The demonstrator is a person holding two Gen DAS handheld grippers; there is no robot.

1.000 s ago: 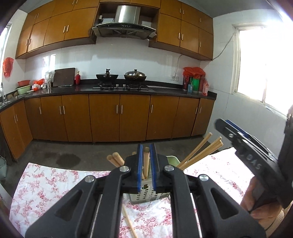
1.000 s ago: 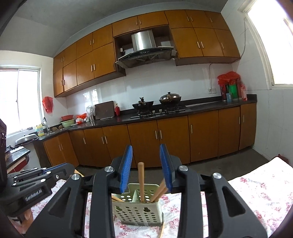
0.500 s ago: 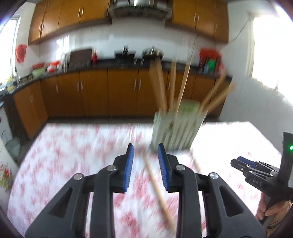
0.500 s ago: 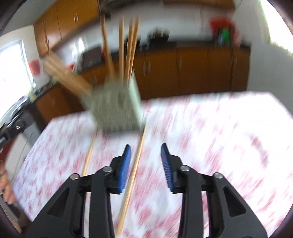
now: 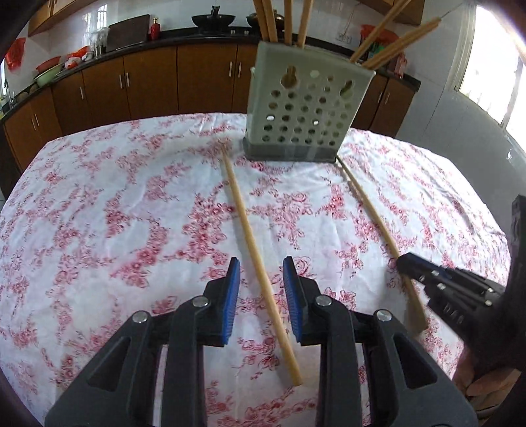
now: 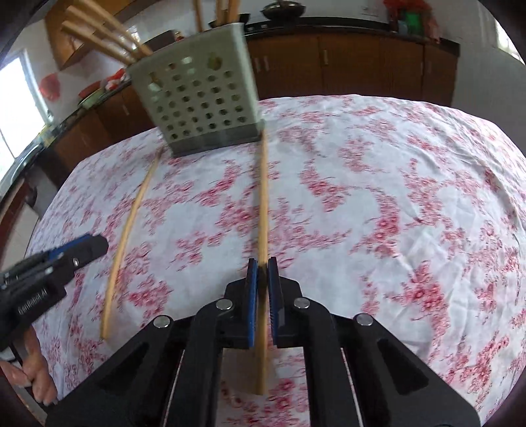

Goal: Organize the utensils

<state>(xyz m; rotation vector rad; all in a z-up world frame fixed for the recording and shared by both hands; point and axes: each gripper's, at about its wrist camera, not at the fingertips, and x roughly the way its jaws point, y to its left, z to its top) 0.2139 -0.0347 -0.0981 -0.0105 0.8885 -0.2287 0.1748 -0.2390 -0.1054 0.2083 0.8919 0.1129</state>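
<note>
Both grippers point down at a slant over the table (image 5: pixel 82 203), w/ its white cloth printed in red flowers.

Left gripper (image 5: pixel 259 289): fingers spread, released, straddling the left chopstick (image 5: pixel 250 236) w/o the pads touching it. That stick lies flat on the cloth, far tip near the holder's base, near end running under the gripper. A bit of the person's hand (image 6: pixel 36 374) shows at the lower left edge of the right wrist view.

Right gripper (image 6: pixel 262 289): its jaws have just been closing & now the fingers are clenched on the right chopstick (image 6: pixel 263 203), blue pads pressing both sides. The stick runs fwd from the pads toward the holder's right corner; its near end sticks out behind the pads, over the cloth.

Utensil holder (image 5: pixel 305 108): pale, perforated box on a dark base, upright at the far side of the table, between the two sticks' far tips. Several chopsticks (image 5: pixel 394 42) stand in it, some upright, some leaning out.

Nothing lies between either gripper & the holder except the cloth. Behind: brown kitchen cabinets (image 5: pixel 148 85), dark countertop, a wok (image 5: pixel 213 19).
</note>
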